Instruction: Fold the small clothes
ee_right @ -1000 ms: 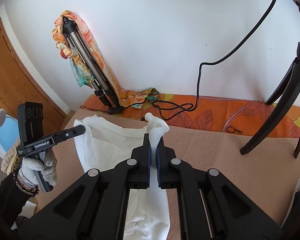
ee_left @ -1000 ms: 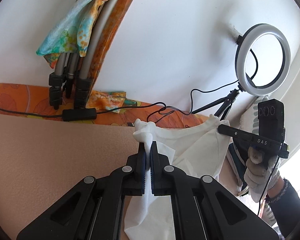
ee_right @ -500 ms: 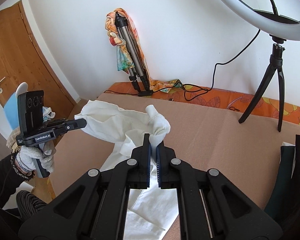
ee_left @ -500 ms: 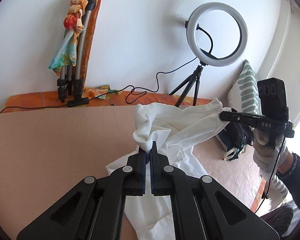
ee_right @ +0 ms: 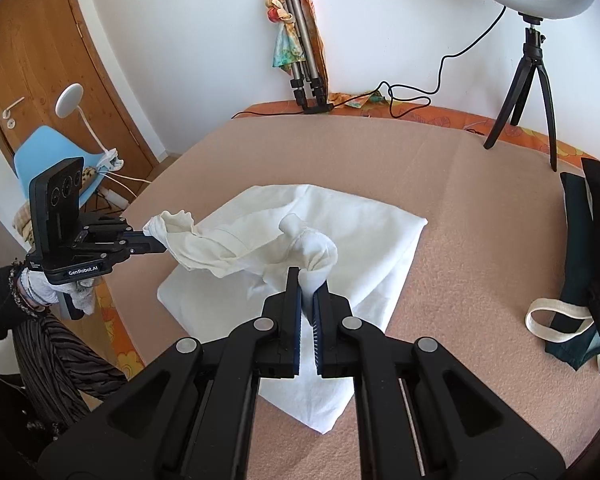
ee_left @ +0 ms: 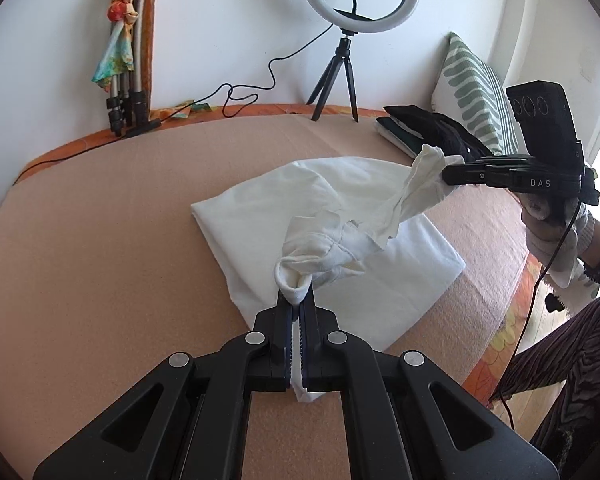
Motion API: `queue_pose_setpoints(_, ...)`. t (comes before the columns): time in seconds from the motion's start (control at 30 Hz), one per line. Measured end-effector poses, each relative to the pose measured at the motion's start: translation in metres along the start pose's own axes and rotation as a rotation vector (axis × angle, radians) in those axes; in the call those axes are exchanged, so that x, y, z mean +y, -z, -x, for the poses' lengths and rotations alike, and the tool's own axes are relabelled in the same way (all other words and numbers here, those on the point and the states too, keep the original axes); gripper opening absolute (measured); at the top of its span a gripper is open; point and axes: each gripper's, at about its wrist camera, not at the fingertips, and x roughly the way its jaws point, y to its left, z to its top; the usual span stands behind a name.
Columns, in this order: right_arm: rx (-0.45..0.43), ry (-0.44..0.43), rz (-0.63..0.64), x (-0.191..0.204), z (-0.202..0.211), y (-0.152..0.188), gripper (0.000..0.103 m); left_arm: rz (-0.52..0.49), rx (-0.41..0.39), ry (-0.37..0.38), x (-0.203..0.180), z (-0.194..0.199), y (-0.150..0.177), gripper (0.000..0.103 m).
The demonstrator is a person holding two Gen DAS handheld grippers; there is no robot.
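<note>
White garment (ee_left: 332,208) corners vanish inside both hand-held grippers' closed jaws.

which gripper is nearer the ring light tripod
Right. The right gripper holds the white garment on the side of the bed where the ring light tripod stands; the left gripper grips the garment's other end by the bed's opposite edge.

A tan-covered bed (ee_left: 100,240) carries a white garment (ee_left: 284,192) at its middle, a ring-light tripod (ee_left: 336,76) at its far edge, and dark folded clothes (ee_right: 588,248) near its right edge.
</note>
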Motion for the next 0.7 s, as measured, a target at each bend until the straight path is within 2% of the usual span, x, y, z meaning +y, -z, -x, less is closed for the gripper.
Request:
queue_pose_setpoints(0.17,-0.014,0.038,0.032,0.001,0.008,0.019,0.006,-0.03,0.014,-0.03,-0.004,-0.002,0.016,0.001)
queue_pose_setpoints(0.27,-0.004,0.108,0.09,0.005,0.016,0.032,0.006,-0.048,0.019,-0.039,-0.005,-0.001,0.022,0.002)
queue_pose_setpoints(0.33,0.023,0.116,0.099,0.005,0.021,0.041,0.007,-0.019,0.065,0.019,-0.003,-0.001,0.025,0.007)
queue_pose_setpoints(0.37,0.043,0.107,0.09,0.003,0.023,0.046,0.008,-0.004,0.083,0.033,-0.002,0.0,0.027,0.012)
queue_pose_setpoints(0.47,0.078,0.107,0.082,0.005,0.035,0.06,0.025,-0.009,0.085,0.029,-0.004,0.01,0.037,0.013)
queue_pose_setpoints(0.5,0.082,0.106,0.078,0.006,0.04,0.063,0.036,-0.003,0.088,0.029,-0.004,0.014,0.04,0.013)
queue_pose_setpoints(0.53,0.079,0.099,0.071,0.007,0.045,0.066,0.041,0.009,0.085,0.035,-0.003,0.019,0.042,0.013)
queue_pose_setpoints(0.6,0.071,0.078,0.017,0.003,0.054,0.068,0.042,0.036,0.067,0.065,-0.002,0.03,0.044,0.013)
queue_pose_setpoints(0.7,0.064,0.01,-0.156,-0.015,0.052,0.066,0.042,0.139,0.027,0.1,0.008,0.04,0.043,0.015)
